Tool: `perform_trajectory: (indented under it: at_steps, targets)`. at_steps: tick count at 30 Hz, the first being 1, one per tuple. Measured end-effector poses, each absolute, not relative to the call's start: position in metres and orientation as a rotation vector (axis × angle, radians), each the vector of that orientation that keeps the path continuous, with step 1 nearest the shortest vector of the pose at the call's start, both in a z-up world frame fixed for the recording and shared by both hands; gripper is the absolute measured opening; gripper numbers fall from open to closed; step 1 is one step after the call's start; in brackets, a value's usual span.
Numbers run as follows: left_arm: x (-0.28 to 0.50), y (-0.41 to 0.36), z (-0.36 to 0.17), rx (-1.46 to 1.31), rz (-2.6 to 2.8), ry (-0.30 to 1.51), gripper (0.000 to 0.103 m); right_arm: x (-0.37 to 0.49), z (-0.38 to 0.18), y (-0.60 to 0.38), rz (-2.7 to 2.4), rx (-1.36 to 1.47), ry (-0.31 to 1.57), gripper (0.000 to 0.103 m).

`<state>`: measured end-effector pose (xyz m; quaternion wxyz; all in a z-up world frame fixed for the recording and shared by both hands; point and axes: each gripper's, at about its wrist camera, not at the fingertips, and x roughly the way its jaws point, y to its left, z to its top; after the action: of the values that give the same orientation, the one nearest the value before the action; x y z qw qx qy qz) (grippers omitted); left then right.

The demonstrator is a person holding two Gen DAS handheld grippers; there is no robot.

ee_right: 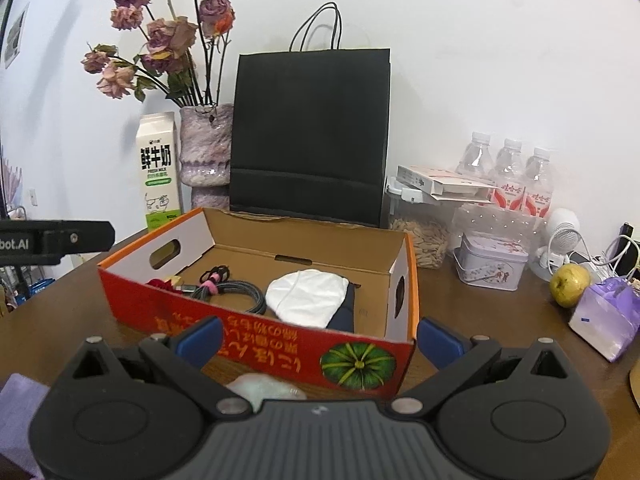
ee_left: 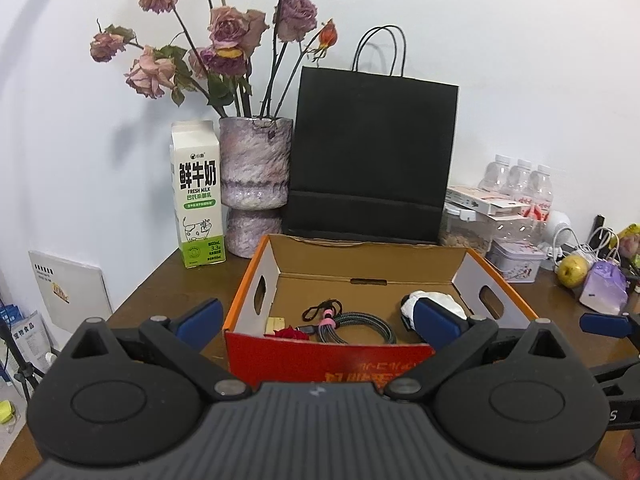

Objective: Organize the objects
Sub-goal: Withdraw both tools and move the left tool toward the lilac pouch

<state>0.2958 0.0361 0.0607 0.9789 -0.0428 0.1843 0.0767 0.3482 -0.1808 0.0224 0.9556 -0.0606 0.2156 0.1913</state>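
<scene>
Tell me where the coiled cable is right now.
The coiled cable lies on the floor of the open cardboard box, seen in both wrist views, between the red item on its left and the white cloth on its right.

Open orange-red cardboard box (ee_right: 256, 320) on the table, holding coiled cable (ee_right: 236, 290), white cloth (ee_right: 306, 296), red item (ee_right: 158, 283).

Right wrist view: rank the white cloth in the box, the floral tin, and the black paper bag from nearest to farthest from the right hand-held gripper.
1. White cloth: inside the cardboard box, just ahead of the right hand-held gripper.
2. Floral tin: on the table to the right, beyond the box's far corner.
3. Black paper bag: upright behind the box, by the wall.
</scene>
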Motion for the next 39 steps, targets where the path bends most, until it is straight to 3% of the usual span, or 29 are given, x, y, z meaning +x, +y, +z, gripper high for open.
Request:
perform_trajectory:
  at_steps: [17, 33, 39]
  targets:
    - [0.242, 0.040, 0.048, -0.066, 0.162, 0.399, 0.103, 0.292, 0.021, -0.200, 0.391, -0.110, 0.431, 0.103]
    - [0.238, 0.094, -0.017, -0.033, 0.310, 0.619, 0.103, 0.245, -0.017, -0.229, 0.377, -0.113, 0.493, 0.103]
    - [0.237, 0.103, -0.037, -0.062, 0.338, 0.677, 0.089, 0.238, -0.028, -0.236, 0.363, -0.089, 0.508, 0.103]
